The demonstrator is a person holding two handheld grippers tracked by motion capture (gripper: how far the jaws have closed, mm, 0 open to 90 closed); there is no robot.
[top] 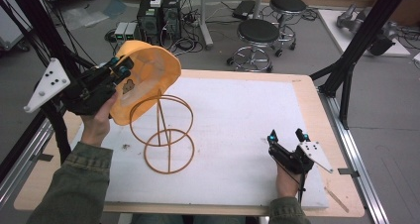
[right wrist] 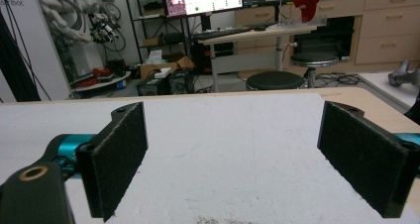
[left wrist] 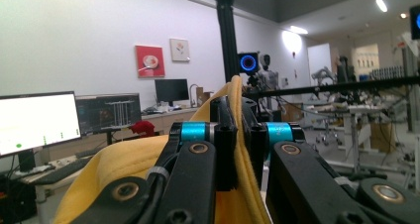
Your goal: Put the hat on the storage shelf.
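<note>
Nearest the high camera, two olive-green sleeves enter from the bottom edge, each hand carrying a gripper. At the left, the left gripper (top: 120,69) is raised above the table's near-left area, its jaws clamped on the edge of a yellow cap (top: 146,75); the left gripper view confirms the cap's yellow fabric rim (left wrist: 236,135) pinched between the two black jaws, which stand almost together. That cap is held in the air, tilted, above and just beside the top ring of an orange wire stand (top: 163,132), which stands upright on the white foam mat (top: 237,125) covering the wooden table (top: 322,115). Whether cap and stand touch cannot be determined. At the right, the right gripper (top: 287,135) rests low over the mat's near-right corner, well apart from the stand; its jaws stand wide apart with nothing between them, as the right gripper view shows bare mat (right wrist: 233,149) between the two black foam-faced pads (right wrist: 121,154). Beyond the table, two black stools (top: 258,33) stand on the floor.
</note>
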